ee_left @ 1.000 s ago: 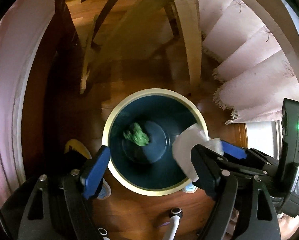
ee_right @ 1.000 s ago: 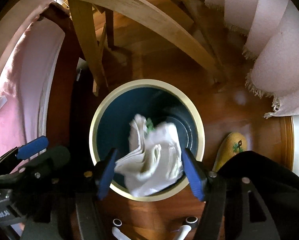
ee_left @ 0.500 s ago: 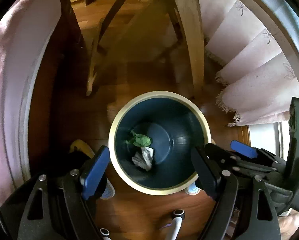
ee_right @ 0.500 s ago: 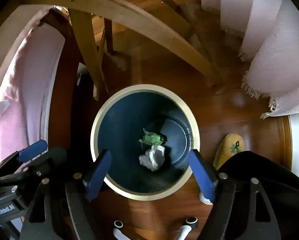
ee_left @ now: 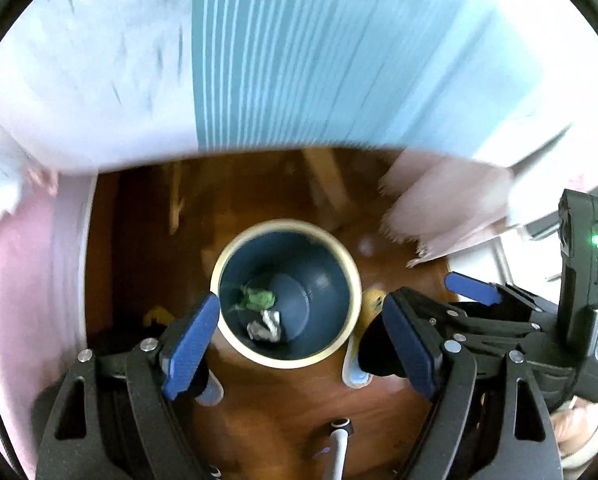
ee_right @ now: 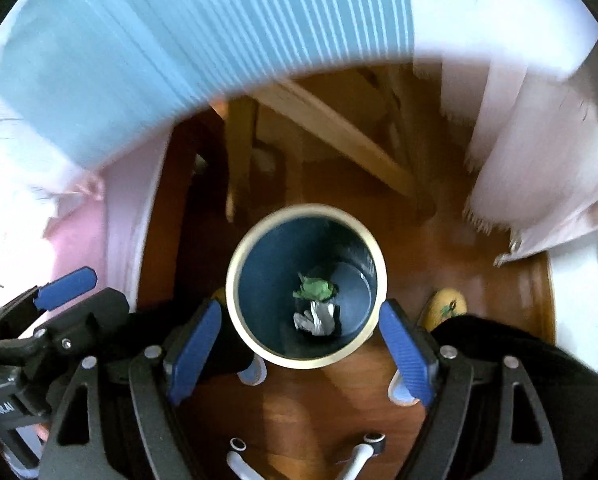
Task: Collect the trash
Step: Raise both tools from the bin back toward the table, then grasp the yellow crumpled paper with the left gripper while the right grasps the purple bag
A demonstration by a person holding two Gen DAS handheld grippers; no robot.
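Both views look straight down into the bin (ee_left: pixel 285 294), a dark blue tub with a cream rim, standing on the wooden floor (ee_right: pixel 311 408).

Left gripper (ee_left: pixel 299 344): jaws spread wide, nothing between them. Right gripper (ee_right: pixel 299 344): likewise wide apart and empty. The bin mouth shows in the gap of each.

Trash sits at the bin's bottom: a white crumpled tissue (ee_right: pixel 315 320) on the near side, a green scrap (ee_right: pixel 314 289) just beyond it, touching or nearly so (blur makes it hard to say).

Handling, as a guess: both pieces look light, soft and crushable, not slippery or fragile. A pinch across the bulk of any such wad should hold; an edge may tear or slip out.

A blue striped cloth (ee_left: pixel 299 52) fills the far field, heavily smeared. A yellow slipper (ee_right: pixel 445 306) lies right of the bin.
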